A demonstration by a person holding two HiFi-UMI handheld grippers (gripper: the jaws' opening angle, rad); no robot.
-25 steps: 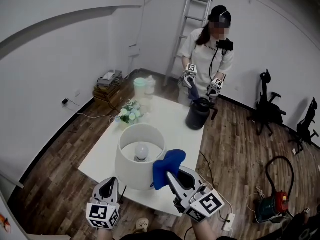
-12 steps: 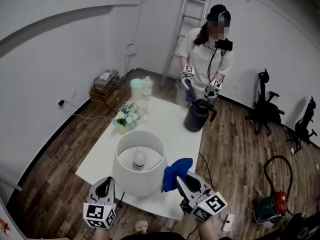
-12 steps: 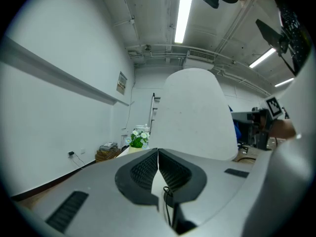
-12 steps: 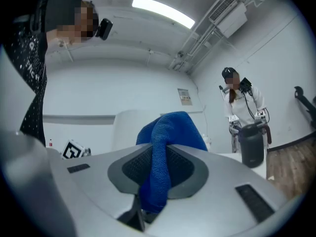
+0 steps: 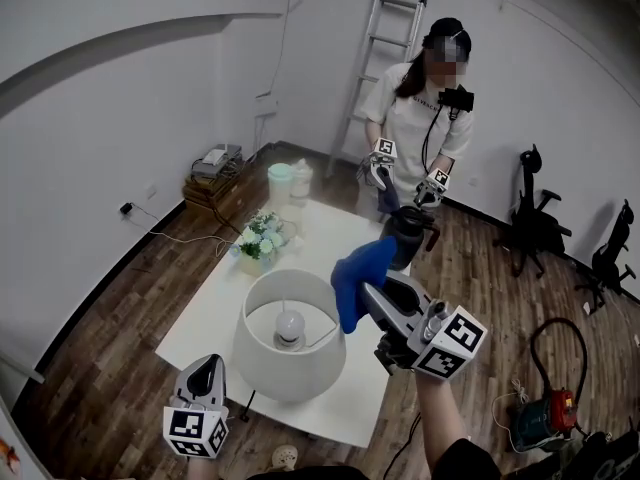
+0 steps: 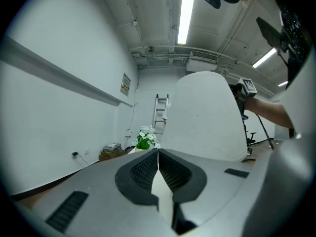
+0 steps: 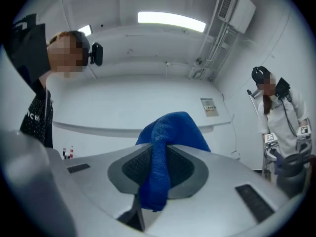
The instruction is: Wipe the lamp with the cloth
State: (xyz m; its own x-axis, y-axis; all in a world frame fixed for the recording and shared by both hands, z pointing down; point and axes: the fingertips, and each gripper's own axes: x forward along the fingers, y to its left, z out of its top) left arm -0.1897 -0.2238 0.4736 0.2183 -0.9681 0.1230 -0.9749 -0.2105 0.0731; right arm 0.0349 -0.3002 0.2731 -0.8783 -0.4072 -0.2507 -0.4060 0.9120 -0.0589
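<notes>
Nearest, down low at the bench's near edge: left tool (image 5: 205, 366), shut tip to tip with nothing pinched between. Points at the white lamp (image 5: 290, 363), just ahead of the jaws and a little to their right, close but not touching.

Higher and to the right of that: right tool (image 5: 368, 296), raised above the lamp's far right rim and clamped on the blue cloth (image 5: 358, 271). Bunched in a lump above the jaws, with a tail hanging down between them. Cannot tell whether cloth and lamp touch.

Below the right tool and to its left, inside the open top of the lamp: a bare bulb (image 5: 290, 321).

Past both tools: the white bench (image 5: 330, 233), with a bunch of flowers (image 5: 258, 236) at its far left and a dark pot (image 5: 410, 230) just behind the cloth.

Farthest: a second person (image 5: 415, 118) standing beyond the pot with two tools of their own, and a ladder (image 5: 375, 58) against the wall.
</notes>
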